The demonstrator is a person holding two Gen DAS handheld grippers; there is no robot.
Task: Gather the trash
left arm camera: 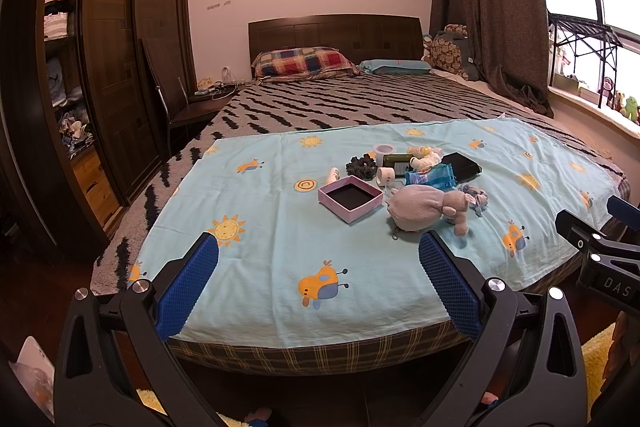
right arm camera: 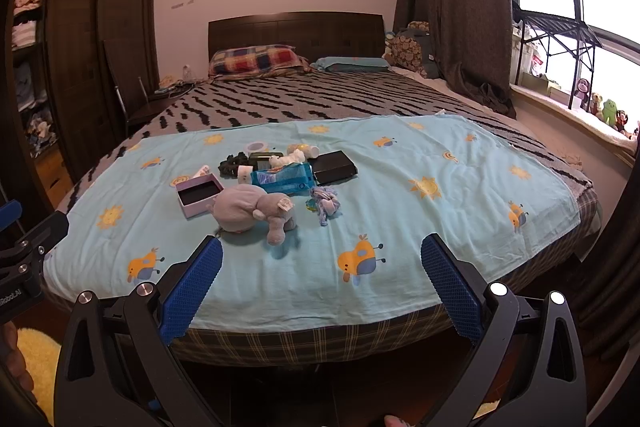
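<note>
A pile of small things lies on the light blue sheet [left arm camera: 280,267] at the foot of the bed: a blue plastic wrapper [left arm camera: 430,177] [right arm camera: 282,179], crumpled white paper [left arm camera: 428,159] [right arm camera: 286,159], a dark crumpled lump [left arm camera: 361,165] [right arm camera: 232,163], a white tape roll [left arm camera: 383,149] and a small white cup [left arm camera: 386,177]. My left gripper [left arm camera: 318,281] is open and empty, above the bed's near edge, short of the pile. My right gripper [right arm camera: 322,281] is open and empty too, also short of the pile.
An open pink box [left arm camera: 350,198] [right arm camera: 199,194], a grey plush toy [left arm camera: 424,207] [right arm camera: 252,209], a black box [left arm camera: 460,165] [right arm camera: 334,167] and a knotted cloth toy [right arm camera: 325,205] lie by the pile. A wardrobe [left arm camera: 108,67] stands left, a window sill [right arm camera: 580,119] right.
</note>
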